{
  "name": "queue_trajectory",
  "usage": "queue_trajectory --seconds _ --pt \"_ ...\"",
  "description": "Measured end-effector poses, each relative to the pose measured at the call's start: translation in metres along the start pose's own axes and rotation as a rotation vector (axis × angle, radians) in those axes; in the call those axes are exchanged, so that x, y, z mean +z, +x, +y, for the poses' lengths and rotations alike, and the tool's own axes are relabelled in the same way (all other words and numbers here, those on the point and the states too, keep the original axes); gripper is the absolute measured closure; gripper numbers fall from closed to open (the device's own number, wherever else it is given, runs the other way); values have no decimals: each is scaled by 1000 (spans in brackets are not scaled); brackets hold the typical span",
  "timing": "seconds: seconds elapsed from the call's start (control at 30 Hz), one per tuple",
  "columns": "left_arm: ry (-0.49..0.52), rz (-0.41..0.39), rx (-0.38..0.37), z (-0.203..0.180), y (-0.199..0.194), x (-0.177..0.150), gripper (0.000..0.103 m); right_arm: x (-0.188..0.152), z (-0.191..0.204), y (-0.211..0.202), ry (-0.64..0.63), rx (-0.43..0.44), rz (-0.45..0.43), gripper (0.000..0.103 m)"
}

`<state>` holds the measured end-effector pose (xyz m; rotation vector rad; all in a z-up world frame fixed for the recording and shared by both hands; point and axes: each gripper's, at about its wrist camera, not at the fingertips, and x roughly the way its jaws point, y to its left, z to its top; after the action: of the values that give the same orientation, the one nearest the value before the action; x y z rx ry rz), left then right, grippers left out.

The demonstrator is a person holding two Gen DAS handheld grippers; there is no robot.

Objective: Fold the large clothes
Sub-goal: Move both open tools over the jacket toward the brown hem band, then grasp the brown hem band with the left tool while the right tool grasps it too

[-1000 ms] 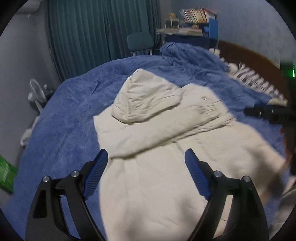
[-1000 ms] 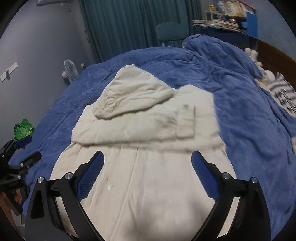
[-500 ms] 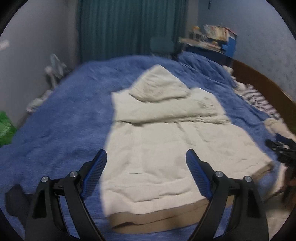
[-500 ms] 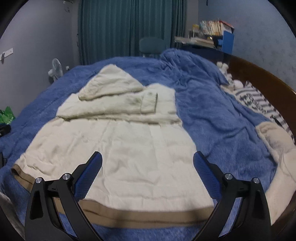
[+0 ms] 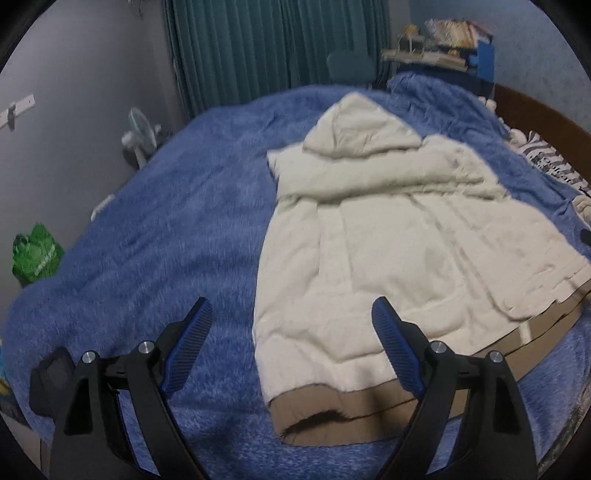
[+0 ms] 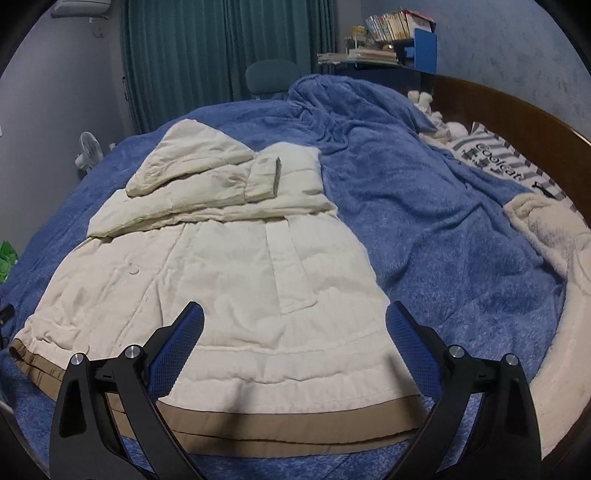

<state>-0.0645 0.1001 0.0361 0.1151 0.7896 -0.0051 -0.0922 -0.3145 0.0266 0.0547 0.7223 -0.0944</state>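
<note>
Both tongs stand wide apart with nothing between the pads: the left gripper point(image 5: 291, 325) hangs over the near left corner of the cream hooded coat point(image 5: 388, 236), its left finger over bare blanket, while the right gripper point(image 6: 295, 328) hangs over the coat's tan hem point(image 6: 295, 421) on the right side. Far right of the right gripper lies a striped cloth point(image 6: 506, 166) printed "Coolcat". A second ago both tongs were over the coat's middle; the hem has since come into view below them. The coat lies flat on a blue fleece blanket point(image 6: 424, 229), sleeves folded across the chest, hood pointing away. Beyond stand teal curtains point(image 6: 221, 48), a chair point(image 6: 273, 79), a small fan point(image 5: 138, 134) and a shelf of books point(image 6: 395, 26).
</note>
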Motion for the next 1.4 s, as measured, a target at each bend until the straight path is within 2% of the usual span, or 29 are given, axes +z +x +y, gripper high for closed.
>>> queue_trajectory --seconds 0.2,0.27,0.5,0.67,0.83,1.07,1.13,1.23,1.3,1.33,1.4 --pt "-10 33 14 5 15 -8 19 -6 1 5 -40 -10 9 8" --pt "-9 22 8 6 14 -7 19 -6 1 8 -48 -11 15 8" --pt "18 28 21 2 18 -6 19 -6 -5 10 -54 38 22 8" --pt "-59 45 -45 22 15 -5 20 0 -31 4 12 45 1 8" --pt "-132 80 -98 41 17 -6 20 0 -64 5 152 94 43 8" --pt "-190 192 -202 39 35 -16 20 2 -69 10 132 83 72 10" --pt "-197 196 -211 38 37 -18 21 2 -70 12 130 74 75 13" --pt "-194 210 -214 38 43 -19 28 3 -66 15 99 74 77 19" --pt "-186 240 -222 37 50 -21 43 2 -64 19 85 60 98 33" --pt "-176 256 -221 36 53 -23 45 1 -64 22 81 49 114 40" --pt "-147 270 -214 34 56 -24 46 -2 -71 28 97 51 152 45"
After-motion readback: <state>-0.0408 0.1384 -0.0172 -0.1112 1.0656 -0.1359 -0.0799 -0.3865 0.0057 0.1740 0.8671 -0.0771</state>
